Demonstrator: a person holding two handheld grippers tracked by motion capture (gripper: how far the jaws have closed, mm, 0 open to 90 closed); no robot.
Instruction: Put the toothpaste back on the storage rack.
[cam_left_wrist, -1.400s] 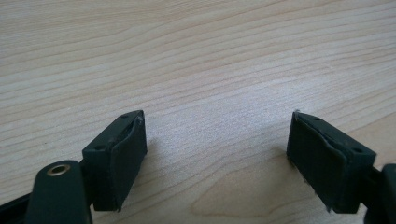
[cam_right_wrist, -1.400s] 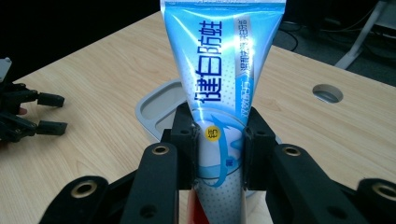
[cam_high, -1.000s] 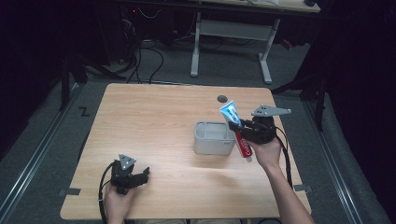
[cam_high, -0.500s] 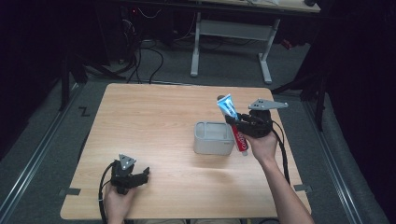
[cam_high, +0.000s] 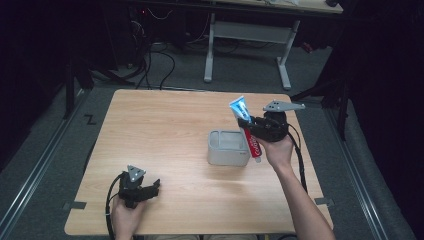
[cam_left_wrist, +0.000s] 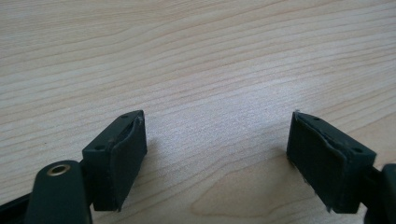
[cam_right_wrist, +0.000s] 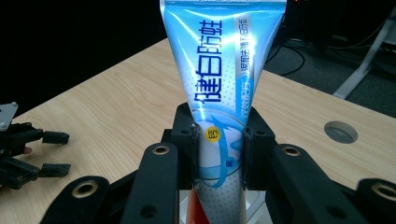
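On the worktop (cam_high: 165, 130), the right gripper (cam_high: 248, 125) clamps a toothpaste tube (cam_high: 239, 107) beside the bin (cam_high: 228, 147); it might catch the rim, and the left gripper (cam_high: 150, 189) rests apart.

The toothpaste tube (cam_right_wrist: 219, 84) reads "健白防蛀" in blue.

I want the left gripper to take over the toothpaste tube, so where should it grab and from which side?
Grip the flat blue upper half of the toothpaste tube, above where the right gripper clamps its middle. Come from the left of the high view, with the jaws across the flat faces; the tube stands tilted beside the grey container.
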